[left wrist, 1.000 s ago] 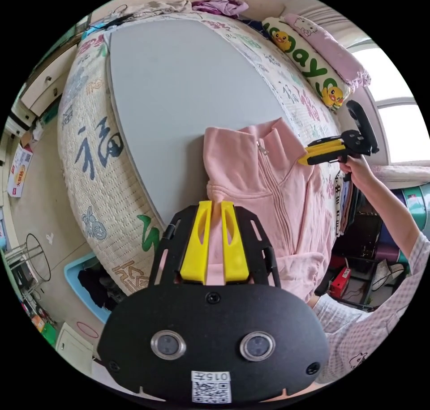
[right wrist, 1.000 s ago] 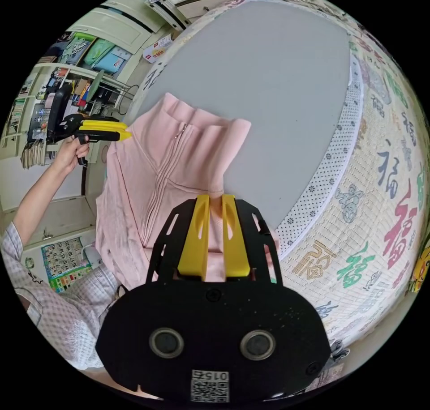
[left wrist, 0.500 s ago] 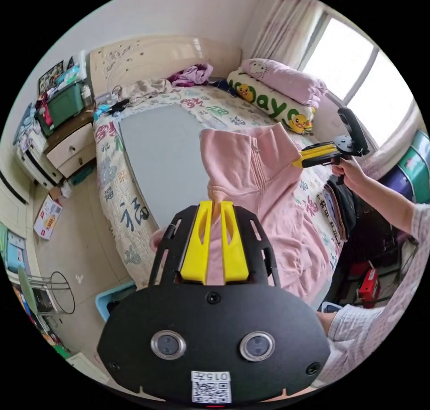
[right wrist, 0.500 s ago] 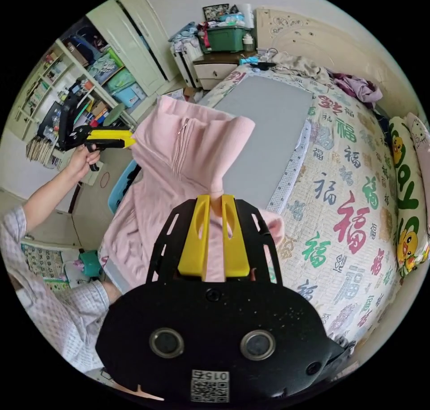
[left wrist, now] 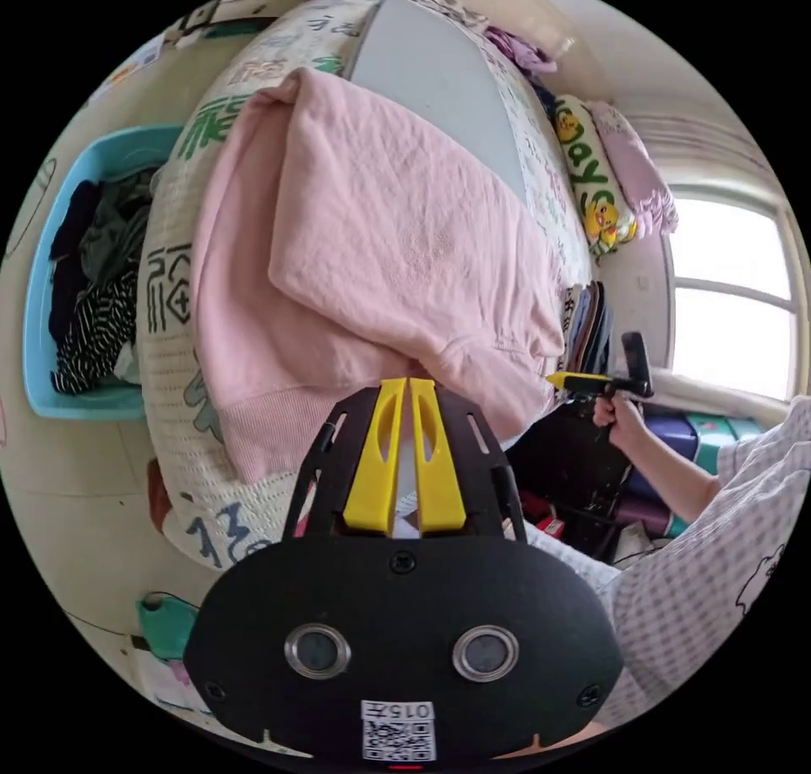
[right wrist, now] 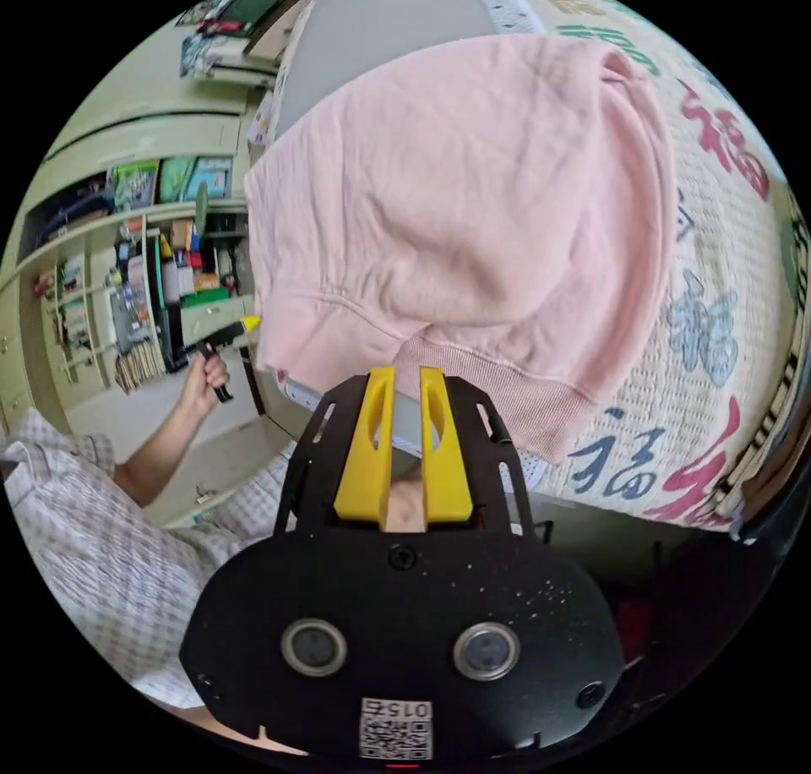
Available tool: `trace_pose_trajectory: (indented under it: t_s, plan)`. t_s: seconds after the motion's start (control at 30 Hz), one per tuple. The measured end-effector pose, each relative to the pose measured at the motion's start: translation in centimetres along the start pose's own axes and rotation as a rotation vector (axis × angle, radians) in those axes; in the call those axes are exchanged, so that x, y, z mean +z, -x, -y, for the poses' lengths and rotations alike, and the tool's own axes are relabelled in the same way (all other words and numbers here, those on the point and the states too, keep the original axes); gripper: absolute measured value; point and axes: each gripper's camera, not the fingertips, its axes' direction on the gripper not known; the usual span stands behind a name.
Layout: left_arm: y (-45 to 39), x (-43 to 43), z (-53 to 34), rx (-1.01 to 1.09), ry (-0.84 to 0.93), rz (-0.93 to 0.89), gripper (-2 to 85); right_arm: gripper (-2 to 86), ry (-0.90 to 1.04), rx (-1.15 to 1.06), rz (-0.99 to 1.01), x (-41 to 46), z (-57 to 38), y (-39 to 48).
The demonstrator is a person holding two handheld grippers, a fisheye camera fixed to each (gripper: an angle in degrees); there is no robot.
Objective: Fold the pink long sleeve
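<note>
The pink long sleeve top (left wrist: 397, 242) lies doubled over on the bed with its plain back up. Its ribbed hem (left wrist: 270, 427) hangs over the bed's near edge. In the left gripper view my left gripper (left wrist: 408, 381) is shut, pinching the upper layer's near edge. My right gripper (left wrist: 553, 378) holds the other corner, on the right. In the right gripper view my right gripper (right wrist: 407, 371) grips the pink top (right wrist: 473, 199) just above the ribbed band (right wrist: 524, 411). The left gripper (right wrist: 252, 324) meets the cloth's left corner.
The top rests partly on a grey board (left wrist: 431, 73) on the patterned bed cover (left wrist: 169, 301). A blue basket (left wrist: 42, 301) of dark clothes stands on the floor beside the bed. Pillows (left wrist: 591, 182) lie by the window, and crowded shelves (right wrist: 152, 301) line the wall.
Both grippers have come down from holding the top up by its shoulders. The zip front no longer shows and the top lies folded back-up over the bed edge. Both cameras tilted downward.
</note>
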Motion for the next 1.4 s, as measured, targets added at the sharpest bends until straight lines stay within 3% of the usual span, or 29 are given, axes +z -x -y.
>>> trace_pose_trajectory:
  t_s: [0.13, 0.37, 0.47, 0.6, 0.73, 0.8, 0.87, 1.1, 1.27, 1.4]
  plan:
    - [1.9, -1.0, 0.0, -0.104, -0.064, -0.154, 8.5, 10.9, -0.092, 0.104, 0.146, 0.0, -1.2, -2.2]
    - [3.5, 2.0, 1.8, -0.185, 0.003, -0.212, 8.0, 11.6, -0.068, 0.209, 0.286, 6.2, -0.6, -3.6]
    - [4.0, 1.4, 2.2, -0.202, -0.025, -0.226, 5.3, 6.4, -0.099, 0.248, 0.250, 6.1, -1.5, -4.3]
    - [1.2, -2.2, 2.9, -0.006, -0.077, -0.165, 5.0, 3.8, -0.187, 0.158, 0.167, 3.4, -3.5, -2.5]
    - [2.7, 0.2, 3.7, -0.008, 0.088, -0.048, 5.9, 4.2, -0.064, 0.206, 0.105, 6.3, -4.1, -3.5]
    - [4.5, 0.4, 3.6, -0.088, 0.114, -0.127, 5.9, 4.6, -0.037, 0.269, 0.144, 7.4, -5.8, -4.7]
    - [5.3, -1.5, 3.4, -0.086, 0.075, -0.186, 5.7, 4.9, -0.128, 0.267, 0.175, 5.7, -7.9, -4.8]
    - [9.5, -11.3, 6.1, -0.133, -0.096, -0.089, 8.8, 10.2, -0.431, 0.350, 0.135, -3.1, -11.2, -9.5]
    - [9.9, -13.1, 11.6, -0.145, -0.233, -0.077, 10.6, 13.0, -0.479, 0.320, 0.149, -6.2, -5.3, -12.4]
    - [11.6, -10.0, 14.9, -0.333, -0.314, -0.273, 11.0, 13.6, -0.441, 0.302, 0.118, -7.1, 0.0, -14.3]
